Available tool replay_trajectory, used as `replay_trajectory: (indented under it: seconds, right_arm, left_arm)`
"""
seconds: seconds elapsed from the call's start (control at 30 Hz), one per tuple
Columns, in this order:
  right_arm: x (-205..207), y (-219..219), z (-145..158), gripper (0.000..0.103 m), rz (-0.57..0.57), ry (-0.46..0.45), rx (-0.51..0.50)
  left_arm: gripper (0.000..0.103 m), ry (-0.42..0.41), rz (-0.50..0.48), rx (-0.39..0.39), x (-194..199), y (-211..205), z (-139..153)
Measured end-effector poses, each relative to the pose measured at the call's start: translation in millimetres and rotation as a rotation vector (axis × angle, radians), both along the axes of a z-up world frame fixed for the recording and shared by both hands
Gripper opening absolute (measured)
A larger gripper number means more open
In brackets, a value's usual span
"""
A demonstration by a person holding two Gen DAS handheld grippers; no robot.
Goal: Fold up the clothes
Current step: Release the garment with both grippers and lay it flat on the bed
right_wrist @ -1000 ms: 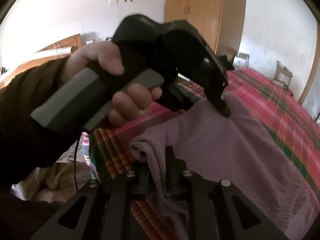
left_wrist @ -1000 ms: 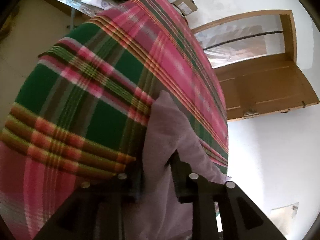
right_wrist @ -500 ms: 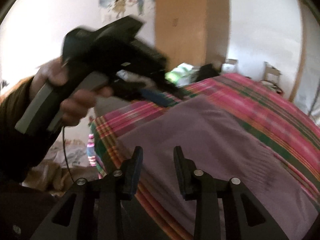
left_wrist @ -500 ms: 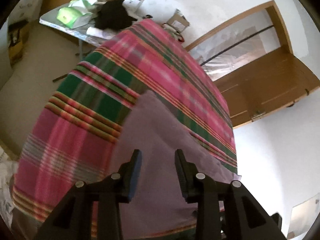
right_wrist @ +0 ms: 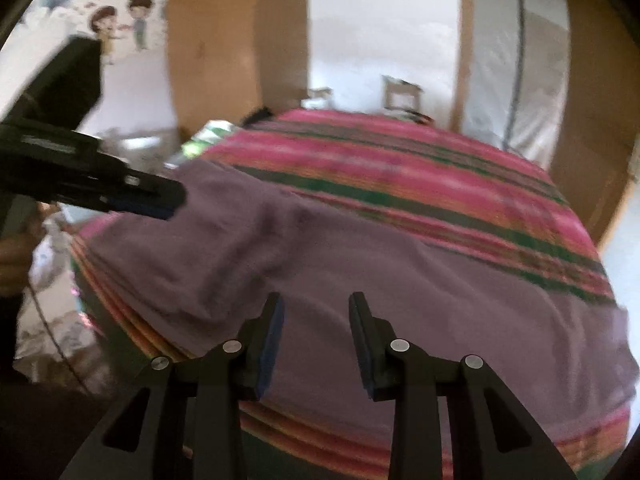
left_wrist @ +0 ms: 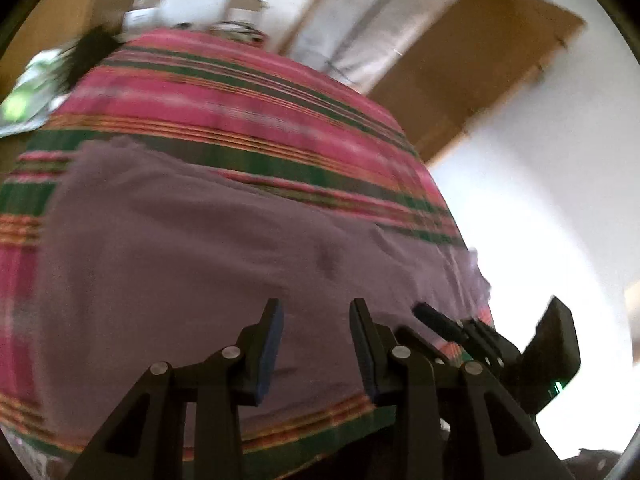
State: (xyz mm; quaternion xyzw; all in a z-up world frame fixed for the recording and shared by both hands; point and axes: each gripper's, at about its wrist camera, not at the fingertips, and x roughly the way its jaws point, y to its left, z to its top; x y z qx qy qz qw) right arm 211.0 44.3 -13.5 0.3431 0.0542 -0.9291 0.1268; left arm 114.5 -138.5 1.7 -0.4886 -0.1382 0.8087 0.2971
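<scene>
A mauve garment (left_wrist: 192, 240) lies spread flat across the near end of a bed with a pink-and-green plaid cover (left_wrist: 240, 92). My left gripper (left_wrist: 316, 312) hovers open above the garment's near edge, nothing between its fingers. In the right wrist view the same garment (right_wrist: 400, 264) covers the bed's front, with a raised fold at its left. My right gripper (right_wrist: 316, 304) is open over it and holds nothing. The left gripper (right_wrist: 152, 200) shows at the left of that view, a hand on its handle; the right gripper (left_wrist: 448, 320) shows at the lower right of the left wrist view.
A wooden wardrobe (right_wrist: 236, 52) and a wall with cartoon stickers (right_wrist: 120, 28) stand behind the bed. A wooden door (left_wrist: 480, 60) is at the right. A cluttered side table (left_wrist: 28, 92) with a green item sits left of the bed. Boxes (right_wrist: 400, 92) lie beyond it.
Both grippers were shut on the mauve garment a second ago; they let go, and it now lies flat on the bed. Both have pulled back and swung toward the bed's near edge.
</scene>
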Motion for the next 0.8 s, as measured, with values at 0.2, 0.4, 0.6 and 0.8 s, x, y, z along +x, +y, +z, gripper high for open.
replay_trajectory:
  seconds: [0.2,0.4,0.6,0.8]
  right_arm:
    - [17,26,-11,0.035,-0.035,-0.004,0.018]
    - [24,50,-22,0.038,-0.043,-0.031,0.028]
    - [26,54,-26,0.041,0.019,-0.053,-0.002]
    - [31,48,-26,0.047,0.046,-0.058,0.026]
  left_arm:
    - [0.035,0.007,-0.124,-0.043,9,48,-12]
    - [0.035,0.033,-0.264,-0.164,29,91,-28]
    - [0.035,0.045,-0.338,-0.201,38,109,-39]
    - [0.035,0.054,-0.353,-0.204,41,109,-41]
